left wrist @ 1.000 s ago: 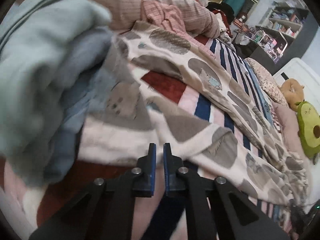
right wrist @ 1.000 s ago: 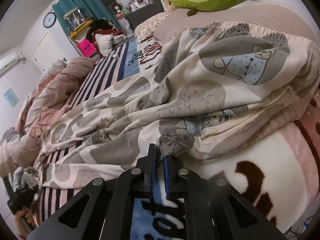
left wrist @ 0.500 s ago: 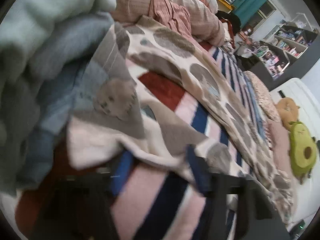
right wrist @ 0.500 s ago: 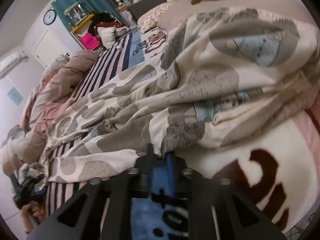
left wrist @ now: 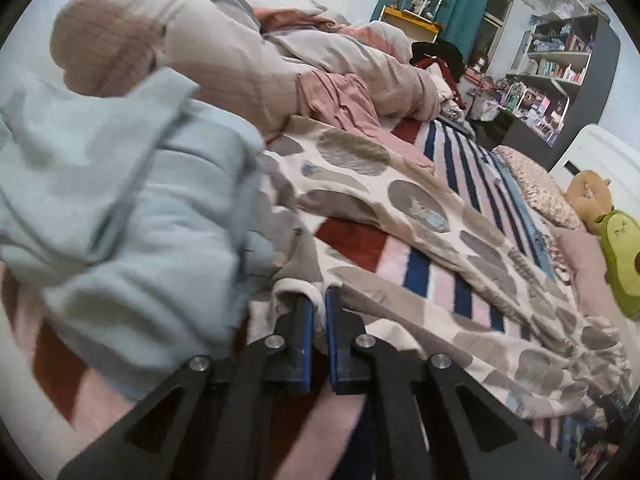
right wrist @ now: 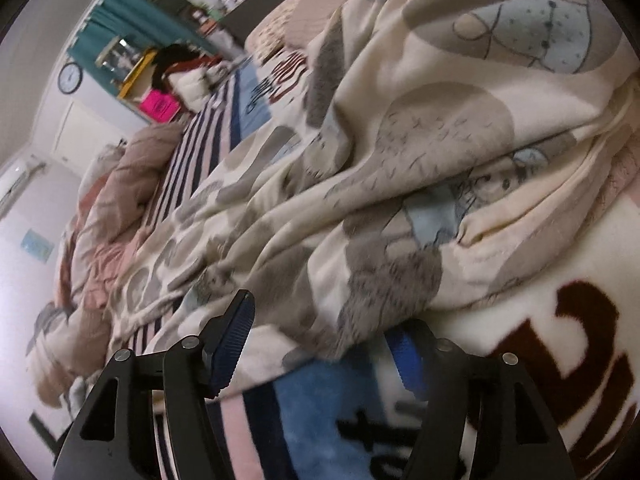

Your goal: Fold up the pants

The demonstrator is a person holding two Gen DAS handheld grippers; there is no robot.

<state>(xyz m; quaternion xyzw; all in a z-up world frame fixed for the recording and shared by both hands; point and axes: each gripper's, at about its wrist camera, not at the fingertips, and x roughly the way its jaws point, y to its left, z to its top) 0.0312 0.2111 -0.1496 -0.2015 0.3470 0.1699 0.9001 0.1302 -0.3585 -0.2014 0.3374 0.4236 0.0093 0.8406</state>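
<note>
Left wrist view: striped fleece blanket [left wrist: 420, 276] covers the bed, navy, pink and red bands, with the patterned pants [left wrist: 416, 204] stretched long across it from the near corner toward the far side where an avocado plush [left wrist: 624, 252] sits. Pale blue garment [left wrist: 120, 208] is heaped just beside the pants' near end, partly lying over it. Pants read as thin, soft cotton: cream with grey blobs, very limp, wrinkling and bunching freely, light enough to lift by an edge but sure to sag and drag on the fleece. Left gripper [left wrist: 316, 304] is clamped on a rolled hem edge of the pants, blue pads nearly together with cloth pinched between. Right wrist view: the wide, gathered end of the pants [right wrist: 420, 152] is piled close ahead, folds draping down over the blanket [right wrist: 540, 360]. Right gripper [right wrist: 324, 340] stands wide apart, a drooping fold hanging between the fingers, not pinched. Judgement: best hold is a seamed edge, hem or waistband, where layers are thicker and slip less; mid-panel grabs would just bunch.
</note>
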